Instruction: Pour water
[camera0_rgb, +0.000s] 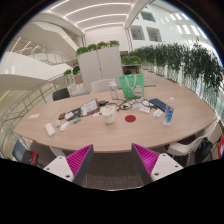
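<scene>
the gripper (113, 160) sits low in the view, its two fingers spread wide apart with nothing held between them. the left finger's magenta pad (79, 159) and the right finger's magenta pad (148, 157) face each other across an open gap, and through that gap shows the near edge of a large oval wooden table (110, 132).

the table lies beyond the fingers, well apart from them. near its middle stands a white cup (108, 115), and just to the right of it a small red round thing (130, 118) lies flat on the wood. further right, toward the table's right end, stands a small clear bottle with a blue label (168, 115); it is upright. behind the cup stands a green bag (132, 86), upright at the far side of the table, with a clutter of papers, cables and small devices around it that are too small to tell apart. a white flat object (50, 128) lies toward the table's left end.

behind the table stands a white cabinet (99, 67) topped with green plants. a row of tall leafy plants (185, 62) runs along the right. overhead, long strip lights (95, 14) cross the ceiling.
</scene>
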